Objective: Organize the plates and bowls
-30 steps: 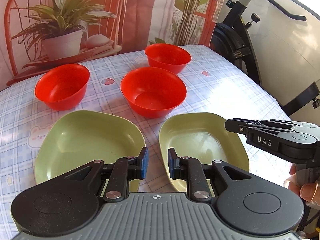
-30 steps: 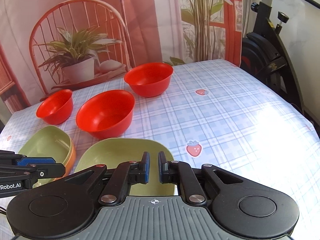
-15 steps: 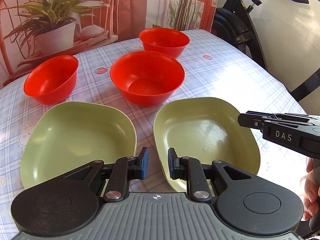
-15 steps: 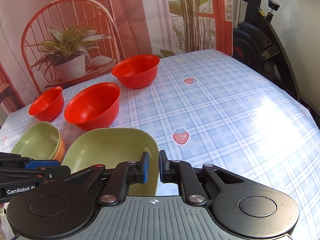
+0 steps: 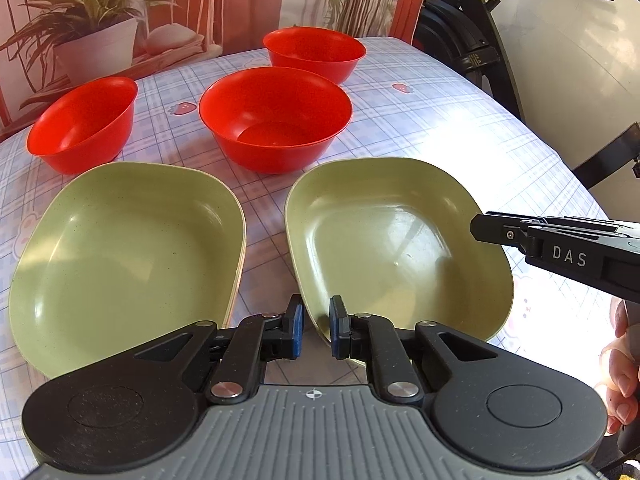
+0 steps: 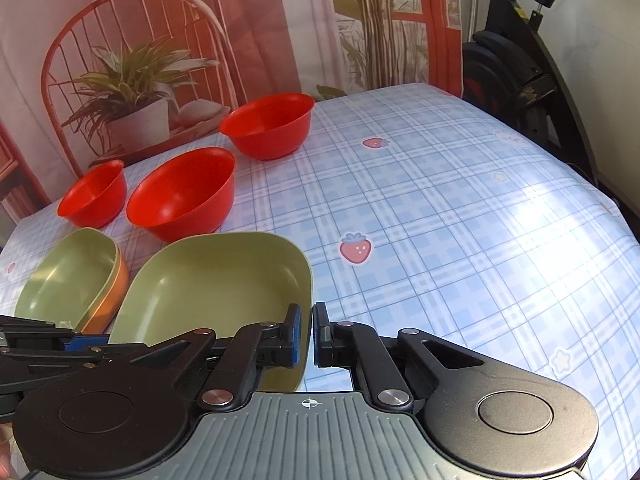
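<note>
Two green plates lie side by side on the table: the left plate (image 5: pixel 128 248) sits on a stack with an orange edge (image 6: pixel 116 292), the right plate (image 5: pixel 396 236) lies alone. Three red bowls stand behind them: left (image 5: pixel 84 124), middle (image 5: pixel 276 116), far (image 5: pixel 314 54). My left gripper (image 5: pixel 316 330) is slightly open, its jaws straddling the near-left rim of the right plate. My right gripper (image 6: pixel 306 334) is slightly open, its jaws straddling that plate's right rim (image 6: pixel 306 280). The right gripper also shows in the left wrist view (image 5: pixel 480 227).
The table has a blue checked cloth with strawberry prints (image 6: pixel 440 220). A potted plant (image 6: pixel 136 116) on a chair stands behind the table. An exercise bike (image 6: pixel 520 76) stands at the right. A hand (image 5: pixel 624 360) shows at the right edge.
Both grippers have moved forward and down toward the right green plate. Their jaws now sit at its rim. The plates and bowls have not moved.
</note>
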The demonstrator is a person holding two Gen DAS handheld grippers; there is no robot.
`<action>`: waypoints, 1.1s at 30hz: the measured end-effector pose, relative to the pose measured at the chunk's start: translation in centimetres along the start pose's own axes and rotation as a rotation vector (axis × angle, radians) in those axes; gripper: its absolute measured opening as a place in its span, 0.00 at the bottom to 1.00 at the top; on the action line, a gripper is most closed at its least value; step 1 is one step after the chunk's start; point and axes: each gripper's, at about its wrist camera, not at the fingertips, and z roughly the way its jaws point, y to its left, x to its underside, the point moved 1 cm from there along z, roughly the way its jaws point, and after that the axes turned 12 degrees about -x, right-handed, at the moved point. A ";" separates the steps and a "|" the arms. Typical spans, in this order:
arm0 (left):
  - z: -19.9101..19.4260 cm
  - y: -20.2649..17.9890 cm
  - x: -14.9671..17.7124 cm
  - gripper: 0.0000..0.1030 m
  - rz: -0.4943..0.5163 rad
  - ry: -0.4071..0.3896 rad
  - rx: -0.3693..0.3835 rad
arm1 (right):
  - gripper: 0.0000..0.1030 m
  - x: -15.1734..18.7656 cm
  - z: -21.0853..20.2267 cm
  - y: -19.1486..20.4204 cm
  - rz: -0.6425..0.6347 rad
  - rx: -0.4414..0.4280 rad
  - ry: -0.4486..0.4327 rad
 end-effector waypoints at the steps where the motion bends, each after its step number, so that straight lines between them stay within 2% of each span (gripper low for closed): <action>1: -0.1 0.0 0.1 0.14 0.000 -0.004 -0.001 | 0.05 0.1 -0.1 0.0 0.000 0.000 0.003; 7: -1.0 0.4 0.1 0.13 -0.024 -0.020 0.006 | 0.05 0.0 -1.3 0.1 0.022 -0.029 0.009; 17: -5.2 2.0 -0.5 0.13 -0.016 -0.091 0.032 | 0.05 -1.0 -4.5 1.4 0.084 -0.106 0.009; 21: -6.2 3.7 -1.0 0.13 -0.039 -0.111 0.035 | 0.05 -1.8 -4.1 2.5 0.086 -0.144 0.017; 26: -6.8 6.8 -1.7 0.13 -0.074 -0.132 0.000 | 0.07 -2.9 -2.7 5.3 0.074 -0.230 0.044; 33: -7.0 11.1 -2.7 0.13 -0.101 -0.117 -0.041 | 0.08 -5.0 -0.7 9.5 0.035 -0.300 0.048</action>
